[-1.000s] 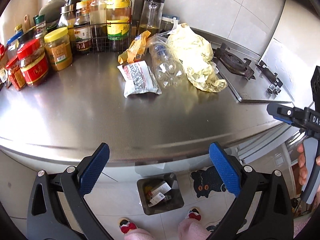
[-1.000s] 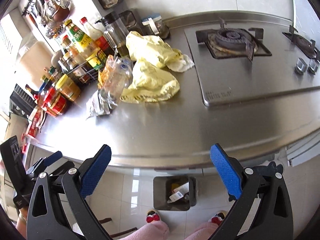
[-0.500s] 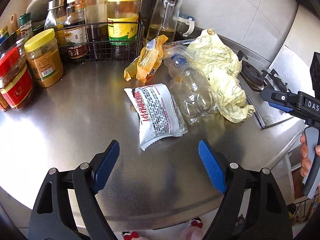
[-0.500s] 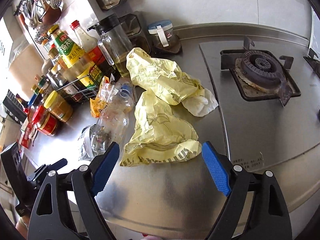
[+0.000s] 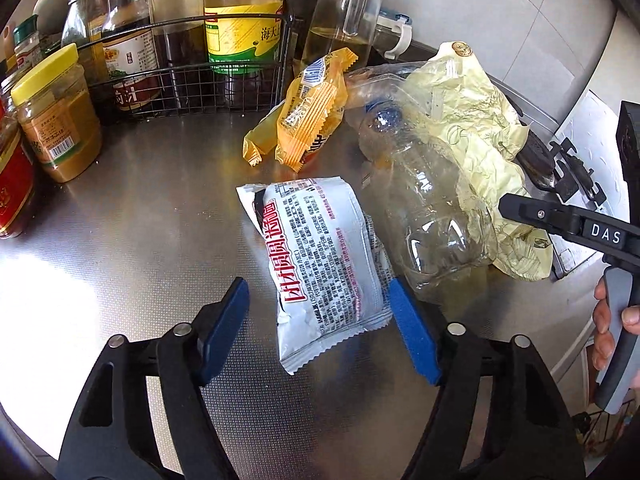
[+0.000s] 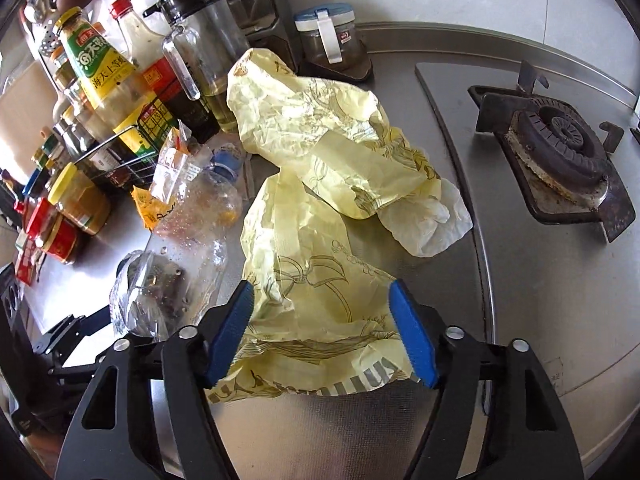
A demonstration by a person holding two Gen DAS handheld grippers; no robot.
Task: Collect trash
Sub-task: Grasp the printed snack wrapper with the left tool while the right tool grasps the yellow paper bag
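Steel counter [image 5: 140, 216] w/ gas hob [image 6: 560, 152], prob. kitchen.

- The tabletop [image 5: 132, 240] is brushed metal with a fine grain and a bright sheen.
- The white snack packet [image 5: 320, 256] is glossy printed plastic film.
- The clear bottle [image 5: 424, 208] is thin, dented transparent plastic.
- The yellow bag [image 6: 320, 264] is crinkled, matt and thin.
- The fingers [image 5: 412, 336] carry ribbed blue pads on matt black plastic.
- The burner [image 6: 560, 140] is rough dark metal.
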